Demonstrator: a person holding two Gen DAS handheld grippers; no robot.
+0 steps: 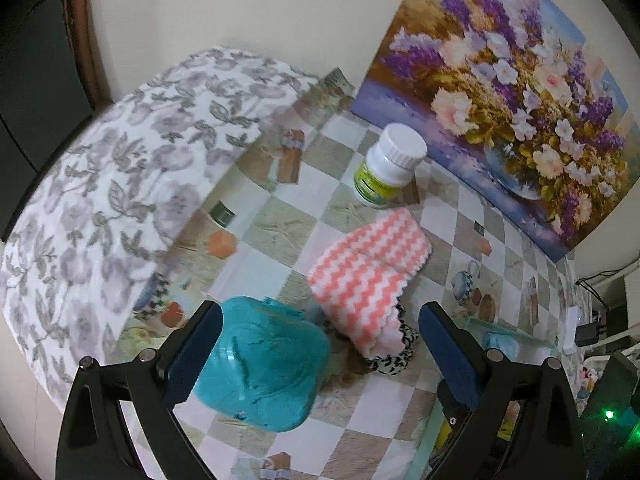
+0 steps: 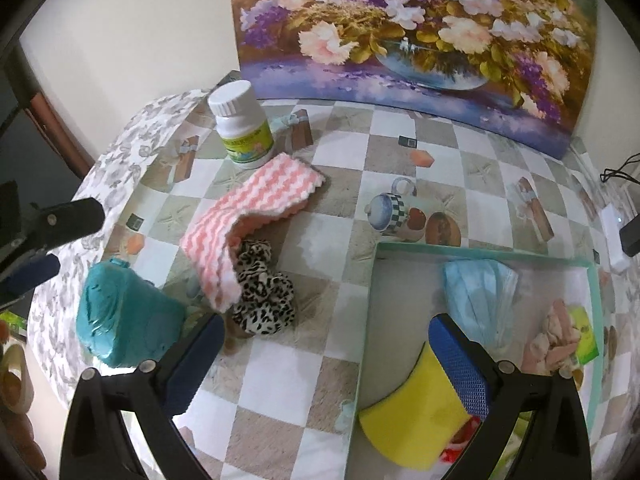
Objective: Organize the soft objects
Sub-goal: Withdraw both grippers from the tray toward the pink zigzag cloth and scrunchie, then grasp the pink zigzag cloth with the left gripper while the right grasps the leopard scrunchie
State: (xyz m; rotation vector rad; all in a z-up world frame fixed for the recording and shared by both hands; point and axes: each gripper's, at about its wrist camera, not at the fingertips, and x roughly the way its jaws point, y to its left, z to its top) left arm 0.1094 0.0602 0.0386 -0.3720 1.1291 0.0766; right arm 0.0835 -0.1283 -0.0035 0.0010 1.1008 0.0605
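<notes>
Soft objects lie in two groups on the checkered desk (image 2: 280, 380). At 9 o'clock in the right wrist view stands a teal plush pouch (image 2: 124, 316), and just beside it toward 12 o'clock a pink-and-white zigzag cloth (image 2: 248, 216) drapes over a leopard-print scrunchie (image 2: 262, 292), covering its upper edge. A white-capped bottle (image 2: 242, 128) stands upright just behind the cloth, near a flower painting (image 2: 420, 32) leaning on the wall.

At 3 to 5 o'clock sits a shallow green-rimmed tray (image 2: 368, 320) holding a blue face mask (image 2: 480, 292), a yellow sponge (image 2: 416, 420) and a pinkish crumpled cloth (image 2: 556, 340).

The left gripper (image 1: 320, 344) has its fingers spread wide; the teal pouch (image 1: 260, 364) touches the left finger, with the zigzag cloth (image 1: 368, 272) between the tips. The right gripper (image 2: 326, 352) hangs with fingers wide apart, empty, its right finger over the tray and in front of the sponge.
</notes>
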